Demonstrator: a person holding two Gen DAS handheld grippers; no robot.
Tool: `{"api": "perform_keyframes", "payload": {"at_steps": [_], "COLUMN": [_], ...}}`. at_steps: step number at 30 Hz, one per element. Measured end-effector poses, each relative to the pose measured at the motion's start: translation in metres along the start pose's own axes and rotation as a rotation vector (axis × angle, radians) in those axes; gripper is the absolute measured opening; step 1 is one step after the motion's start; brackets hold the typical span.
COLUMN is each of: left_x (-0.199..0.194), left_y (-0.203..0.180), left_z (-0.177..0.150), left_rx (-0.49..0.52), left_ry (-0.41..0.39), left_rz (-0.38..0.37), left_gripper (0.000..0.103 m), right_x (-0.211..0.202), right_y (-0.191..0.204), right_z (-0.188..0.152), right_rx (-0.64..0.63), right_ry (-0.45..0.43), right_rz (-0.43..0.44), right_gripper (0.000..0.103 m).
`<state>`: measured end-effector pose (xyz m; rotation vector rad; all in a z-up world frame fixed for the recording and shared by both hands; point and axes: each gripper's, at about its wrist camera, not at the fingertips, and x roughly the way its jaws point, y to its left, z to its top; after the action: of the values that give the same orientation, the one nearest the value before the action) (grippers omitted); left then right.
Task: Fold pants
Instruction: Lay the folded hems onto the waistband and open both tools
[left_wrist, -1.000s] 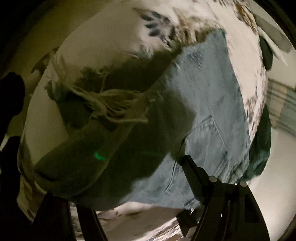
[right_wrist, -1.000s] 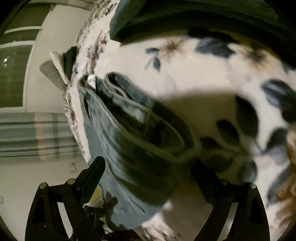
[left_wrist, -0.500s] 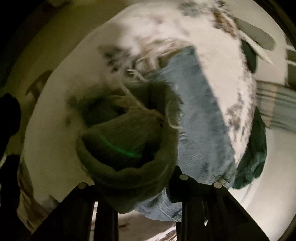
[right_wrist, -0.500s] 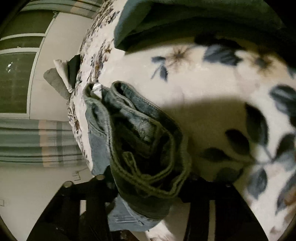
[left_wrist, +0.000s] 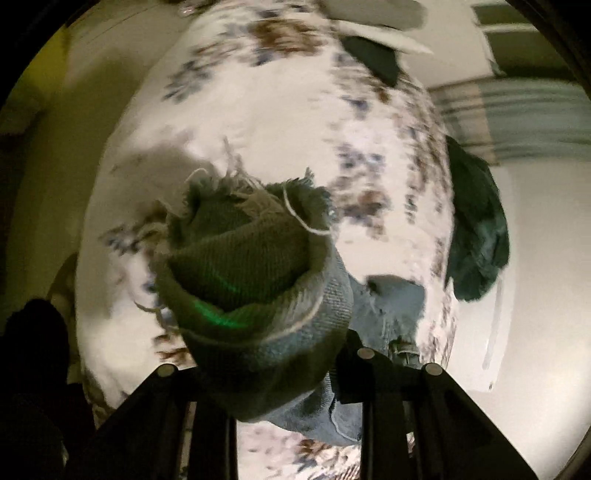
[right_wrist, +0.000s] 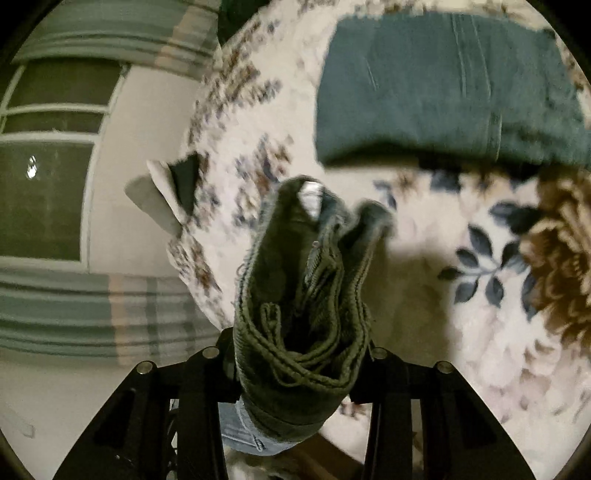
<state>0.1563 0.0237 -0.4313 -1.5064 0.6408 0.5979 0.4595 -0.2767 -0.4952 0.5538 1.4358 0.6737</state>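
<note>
The pants are light blue jeans with frayed leg ends. My left gripper is shut on the bunched frayed leg end and holds it above the floral bedspread; more denim hangs to the right. My right gripper is shut on the folded waistband end of the jeans, lifted off the bedspread. The rest of the jeans is hidden below the grippers.
A folded dark teal garment lies on the bed beyond the right gripper; it also shows at the bed's right edge in the left wrist view. Grey and dark cloths lie at the bed's far corner. A window and striped curtain are at left.
Both grippers closed on the jeans and lifted them off the bed. The jeans went from lying flat to hanging bunched between the fingers. The views swung toward the far side of the bed.
</note>
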Motion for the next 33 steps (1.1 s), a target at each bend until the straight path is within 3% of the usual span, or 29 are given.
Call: {"api": "perform_keyframes", "payload": {"at_steps": [7, 11, 16, 19, 23, 27, 33], "left_x": [0.041, 0.1, 0.195, 0.255, 0.341, 0.363, 0.355], "left_y": [-0.138, -0.239, -0.321, -0.326, -0.282, -0.227, -0.216], "left_z": [0.017, 0.013, -0.005, -0.02, -0.037, -0.028, -0.03], "left_rx": [0.191, 0.35, 0.509, 0.582, 0.678, 0.653, 0.703], "left_ry": [0.104, 0.18, 0.285, 0.356, 0.481, 0.506, 0.517], "left_rz": [-0.129, -0.216, -0.298, -0.283, -0.142, -0.05, -0.07], "left_gripper": [0.021, 0.021, 0.021, 0.022, 0.022, 0.022, 0.022], "right_x": [-0.093, -0.144, -0.176, -0.166, -0.121, -0.084, -0.078], "right_y": [0.027, 0.021, -0.014, -0.062, -0.14, -0.175, -0.176], "right_z": [0.062, 0.11, 0.164, 0.173, 0.155, 0.126, 0.12], "right_rx": [0.072, 0.146, 0.225, 0.292, 0.437, 0.505, 0.516], "right_ry": [-0.225, -0.408, -0.589, -0.65, -0.636, -0.59, -0.62], "right_rz": [0.023, 0.034, 0.027, 0.004, -0.042, -0.065, -0.053], "right_gripper": [0.041, 0.041, 0.041, 0.041, 0.041, 0.041, 0.041]}}
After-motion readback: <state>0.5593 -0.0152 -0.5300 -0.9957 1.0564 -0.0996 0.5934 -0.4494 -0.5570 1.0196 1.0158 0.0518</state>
